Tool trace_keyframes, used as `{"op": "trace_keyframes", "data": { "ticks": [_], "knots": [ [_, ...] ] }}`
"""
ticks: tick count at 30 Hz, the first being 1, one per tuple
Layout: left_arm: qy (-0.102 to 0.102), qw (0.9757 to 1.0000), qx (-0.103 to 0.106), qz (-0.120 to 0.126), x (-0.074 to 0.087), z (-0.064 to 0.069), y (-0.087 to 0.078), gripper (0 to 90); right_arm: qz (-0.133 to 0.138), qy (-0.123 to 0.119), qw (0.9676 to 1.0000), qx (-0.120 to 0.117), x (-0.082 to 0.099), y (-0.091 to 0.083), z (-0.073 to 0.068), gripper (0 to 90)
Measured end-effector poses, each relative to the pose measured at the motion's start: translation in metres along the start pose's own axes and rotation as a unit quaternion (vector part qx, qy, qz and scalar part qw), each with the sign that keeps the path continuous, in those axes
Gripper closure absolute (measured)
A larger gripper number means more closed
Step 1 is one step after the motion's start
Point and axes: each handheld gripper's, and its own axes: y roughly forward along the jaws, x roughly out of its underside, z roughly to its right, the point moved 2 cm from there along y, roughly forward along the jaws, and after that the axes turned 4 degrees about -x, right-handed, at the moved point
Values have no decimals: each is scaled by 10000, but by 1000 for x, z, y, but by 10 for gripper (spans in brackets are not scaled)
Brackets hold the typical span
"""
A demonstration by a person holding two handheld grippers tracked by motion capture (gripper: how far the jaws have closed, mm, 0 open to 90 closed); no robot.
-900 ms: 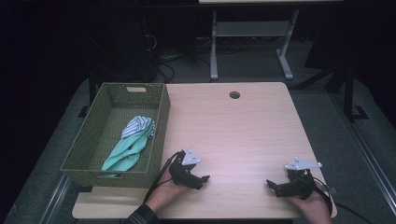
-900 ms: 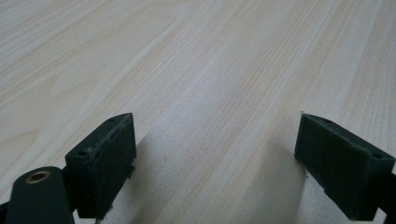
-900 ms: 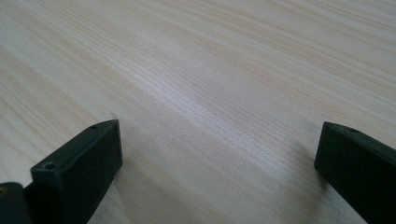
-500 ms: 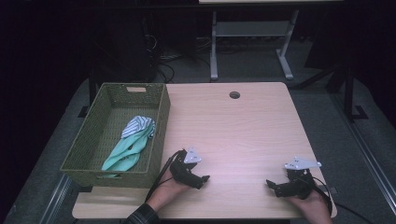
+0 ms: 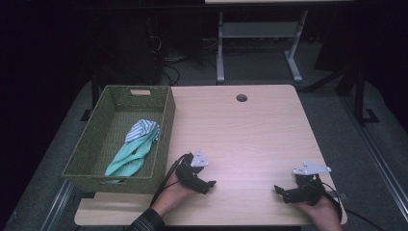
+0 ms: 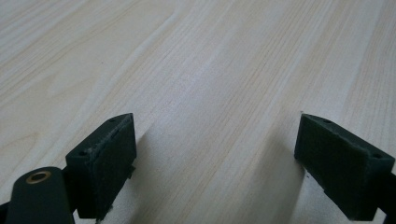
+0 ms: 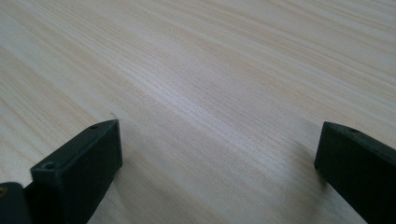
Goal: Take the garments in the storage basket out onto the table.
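My left gripper (image 5: 204, 184) rests low on the light wooden table (image 5: 240, 134) near its front edge, just right of a green woven basket (image 5: 166, 120). Its jaws stand wide apart in the left gripper view (image 6: 215, 163), with only bare wood between them. My right gripper (image 5: 284, 194) sits at the front right of the table, held by a hand. It is open too (image 7: 217, 168), nothing between its pads. Inside the basket lies a crumpled cloth (image 5: 134, 149), mint green with a striped part.
A round cable hole (image 5: 241, 97) marks the table's far middle. A grey desk frame (image 5: 255, 33) stands on the dark floor behind. Cables trail from both grippers over the front edge.
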Motion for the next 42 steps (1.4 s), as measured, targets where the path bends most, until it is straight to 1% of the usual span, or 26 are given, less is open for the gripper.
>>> {"op": "trace_keyframes", "data": {
  "ticks": [4,6,10,19,31,35,37,39,40,42],
  "knots": [
    [-44,10000,-7,10,0,-1,0,123,-2,5,10000,-1,0,0,0,3],
    [-82,10000,30,14,-1,-1,-1,123,-1,3,10000,-2,0,0,0,3],
    [-158,9998,47,92,-3,-2,-4,125,0,0,10000,0,0,0,0,3],
    [-266,9995,62,184,-4,-6,-11,130,-2,3,10000,-1,0,0,0,3],
    [-268,9994,87,198,-7,-6,-16,130,-3,1,10000,-1,0,0,0,3],
    [-316,9992,113,239,-9,-7,-19,130,-3,2,10000,0,0,0,0,3],
    [-301,9992,101,255,-11,-7,-20,130,-2,0,10000,0,0,0,0,3],
    [-315,9990,119,279,-11,-7,-21,130,-3,0,10000,0,0,0,0,3],
    [-327,9989,160,289,-13,-8,-22,130,-3,-2,10000,0,0,0,0,3],
    [-292,9990,160,282,-14,-8,-23,130,-3,-2,10000,0,0,0,0,3]
  ]
}}
